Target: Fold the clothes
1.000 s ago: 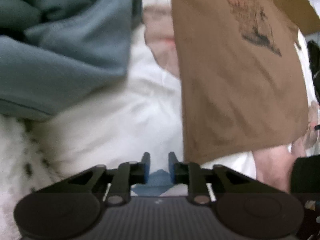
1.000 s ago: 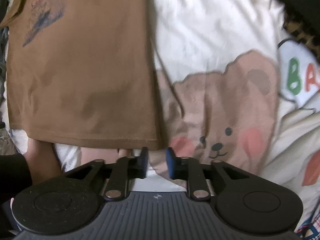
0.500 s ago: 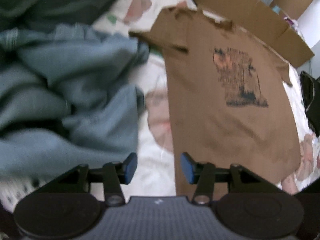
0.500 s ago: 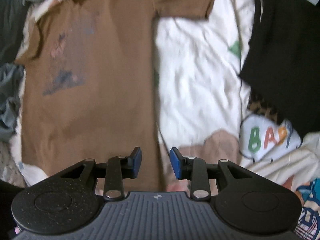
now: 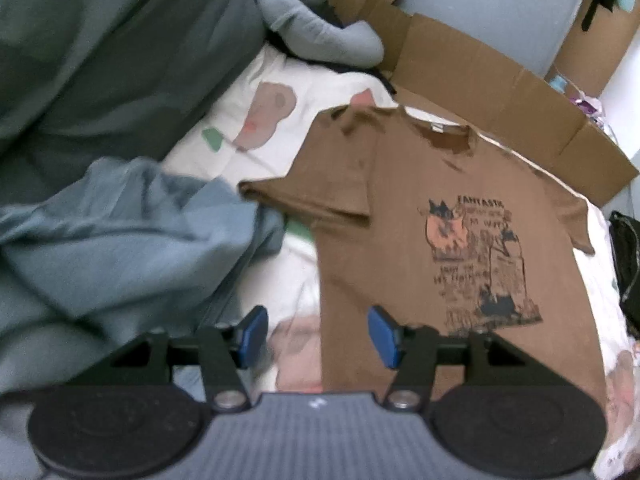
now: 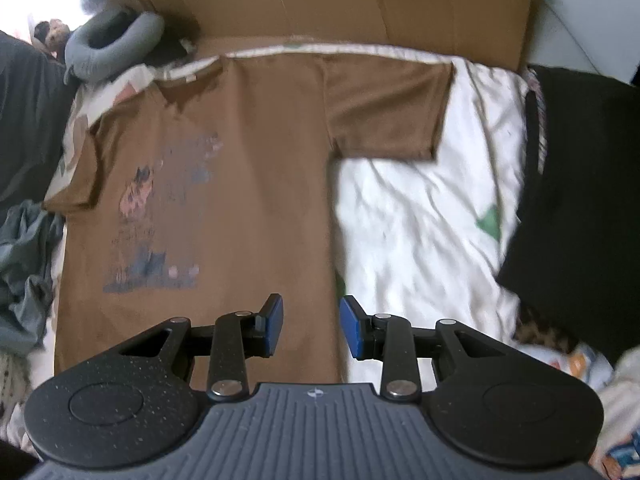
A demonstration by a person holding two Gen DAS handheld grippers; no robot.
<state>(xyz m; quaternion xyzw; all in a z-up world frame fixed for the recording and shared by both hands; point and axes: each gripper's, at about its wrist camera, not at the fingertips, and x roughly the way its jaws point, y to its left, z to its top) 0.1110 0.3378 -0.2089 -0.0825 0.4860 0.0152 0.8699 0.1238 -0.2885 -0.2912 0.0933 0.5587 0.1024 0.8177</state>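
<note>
A brown T-shirt point(image 5: 400, 248) with a dark printed graphic lies flat, face up, on the white bedsheet, both sleeves spread out. My left gripper point(image 5: 318, 332) hovers above the shirt's left side edge near the hem. Its jaws are opening and nothing is between the blue pads. In the right wrist view the same brown T-shirt point(image 6: 248, 168) fills the left half. My right gripper point(image 6: 312, 322) hangs open over the shirt's right side edge, holding nothing.
A crumpled blue-grey garment point(image 5: 120, 248) and a dark green blanket point(image 5: 100, 60) lie left of the shirt. A grey neck pillow point(image 5: 320, 36) and flattened cardboard point(image 5: 500, 92) sit beyond the collar. A black garment point(image 6: 580, 200) lies on the white printed sheet point(image 6: 420, 220) at right.
Both grippers have lifted away from the shirt's hem and tipped upward, so the whole shirt now shows. Both pairs of jaws stand wider apart than before.
</note>
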